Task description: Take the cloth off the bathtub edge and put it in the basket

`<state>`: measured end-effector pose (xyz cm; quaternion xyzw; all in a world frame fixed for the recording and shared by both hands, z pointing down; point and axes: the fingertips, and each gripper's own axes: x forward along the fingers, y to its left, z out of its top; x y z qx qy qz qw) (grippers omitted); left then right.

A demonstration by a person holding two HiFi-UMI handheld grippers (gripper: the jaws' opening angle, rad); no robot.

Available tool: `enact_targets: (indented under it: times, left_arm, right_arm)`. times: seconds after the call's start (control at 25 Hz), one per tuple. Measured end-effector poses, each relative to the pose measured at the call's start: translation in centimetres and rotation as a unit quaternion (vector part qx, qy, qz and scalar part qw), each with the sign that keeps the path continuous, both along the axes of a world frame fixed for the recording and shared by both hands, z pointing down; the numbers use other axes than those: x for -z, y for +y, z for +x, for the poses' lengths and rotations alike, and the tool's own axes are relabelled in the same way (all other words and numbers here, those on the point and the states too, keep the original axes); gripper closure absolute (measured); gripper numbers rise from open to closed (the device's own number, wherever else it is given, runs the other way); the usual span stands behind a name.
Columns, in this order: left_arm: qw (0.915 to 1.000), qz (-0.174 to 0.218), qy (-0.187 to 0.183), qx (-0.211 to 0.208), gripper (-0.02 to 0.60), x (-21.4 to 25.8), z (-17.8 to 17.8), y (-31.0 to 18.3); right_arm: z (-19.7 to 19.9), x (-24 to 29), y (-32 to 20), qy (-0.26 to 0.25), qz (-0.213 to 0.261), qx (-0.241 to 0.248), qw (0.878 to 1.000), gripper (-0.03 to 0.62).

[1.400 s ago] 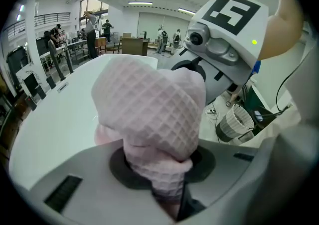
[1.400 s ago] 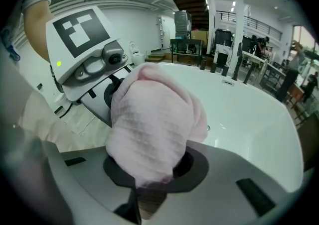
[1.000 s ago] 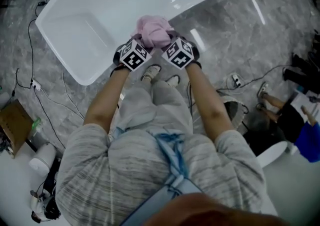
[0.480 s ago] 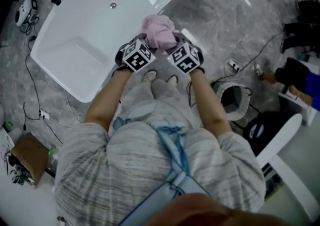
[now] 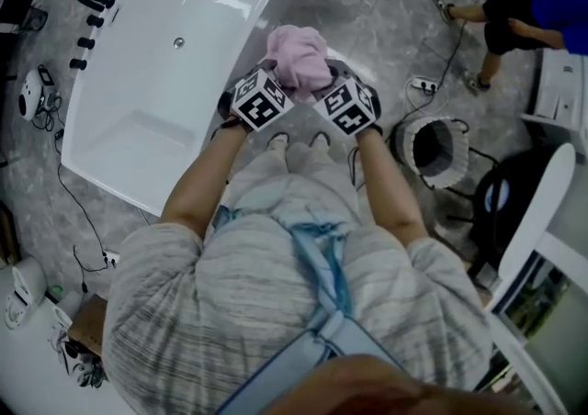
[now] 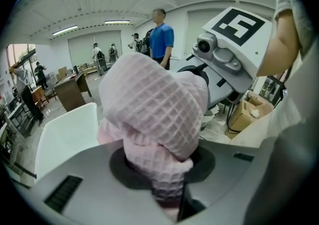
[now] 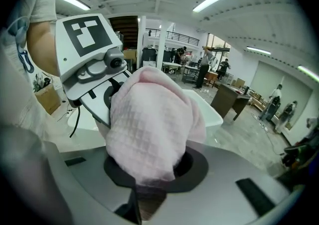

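Note:
A bunched pink waffle-weave cloth (image 5: pixel 299 60) hangs in the air between both grippers, over the grey floor beside the white bathtub (image 5: pixel 175 83). My left gripper (image 5: pixel 276 92) is shut on the cloth (image 6: pixel 154 119), which fills that gripper's view. My right gripper (image 5: pixel 326 96) is shut on the same cloth (image 7: pixel 149 129) from the other side; the left gripper's marker cube (image 7: pixel 92 45) shows just behind it. The round basket (image 5: pixel 432 151) stands on the floor to the right of my right arm, open at the top.
Black tap fittings (image 5: pixel 92 9) sit at the tub's far left end. A cable and socket strip (image 5: pixel 424 84) lie on the floor near the basket. A person in blue (image 5: pixel 524 9) is at the top right. White furniture (image 5: pixel 542 220) stands at the right.
Both grippers have lifted the cloth off the tub edge and swung it rightward, away from the tub. The basket has come into view at the right.

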<state>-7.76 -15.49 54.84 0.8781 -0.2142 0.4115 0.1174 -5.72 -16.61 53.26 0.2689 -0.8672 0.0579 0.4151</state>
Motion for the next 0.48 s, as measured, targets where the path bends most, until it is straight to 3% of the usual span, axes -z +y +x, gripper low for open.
enact_targets:
  times: [0.48]
  left_arm:
    - [0.9936,0.013,0.001,-0.113,0.474,2.5,8.9,1.2]
  right_arm:
    - [9.1,3.0,1.6,0.005,0.024,-0.120,0.992,0.497]
